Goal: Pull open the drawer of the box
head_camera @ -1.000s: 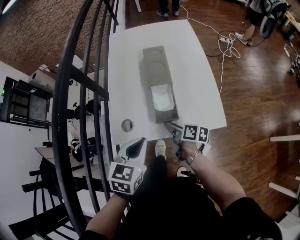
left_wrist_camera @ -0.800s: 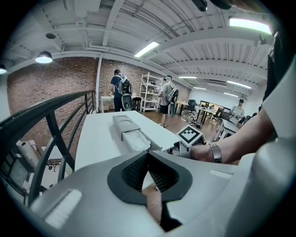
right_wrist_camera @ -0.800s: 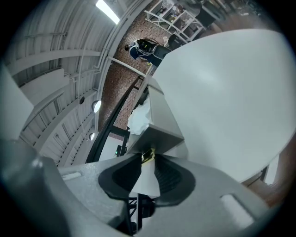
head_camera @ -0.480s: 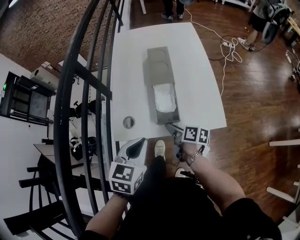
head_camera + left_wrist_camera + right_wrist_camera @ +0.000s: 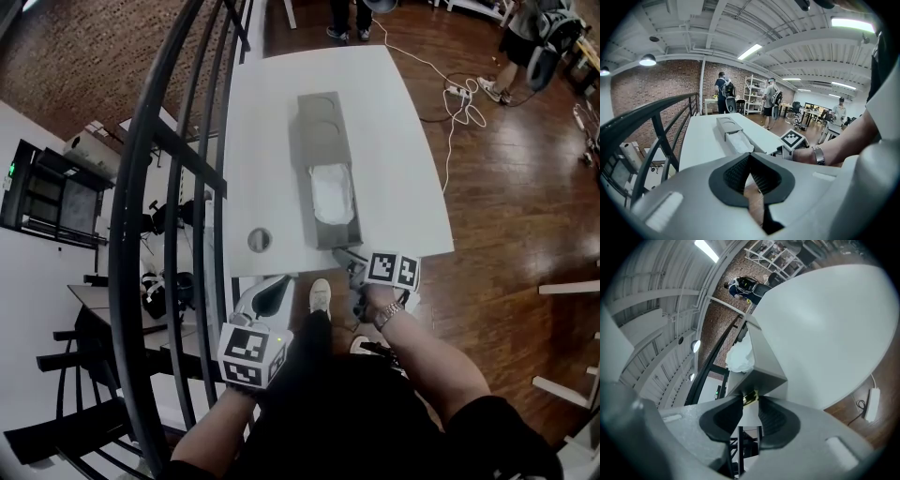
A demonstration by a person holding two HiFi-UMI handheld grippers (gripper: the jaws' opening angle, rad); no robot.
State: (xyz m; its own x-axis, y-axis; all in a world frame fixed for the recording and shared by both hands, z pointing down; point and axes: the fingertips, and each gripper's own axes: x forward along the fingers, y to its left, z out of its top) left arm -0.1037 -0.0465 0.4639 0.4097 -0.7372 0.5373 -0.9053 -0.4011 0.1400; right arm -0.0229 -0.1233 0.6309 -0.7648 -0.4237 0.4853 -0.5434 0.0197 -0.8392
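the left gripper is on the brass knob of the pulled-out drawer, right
No, it's the right gripper on the brass knob of the pulled-out drawer, its jaws just eased slightly wider; the right gripper view shows it.

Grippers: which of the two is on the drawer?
The right gripper: the brass knob of the open drawer sits between its jaws, which just eased slightly wider. The left gripper hangs shut beside the table, touching nothing.
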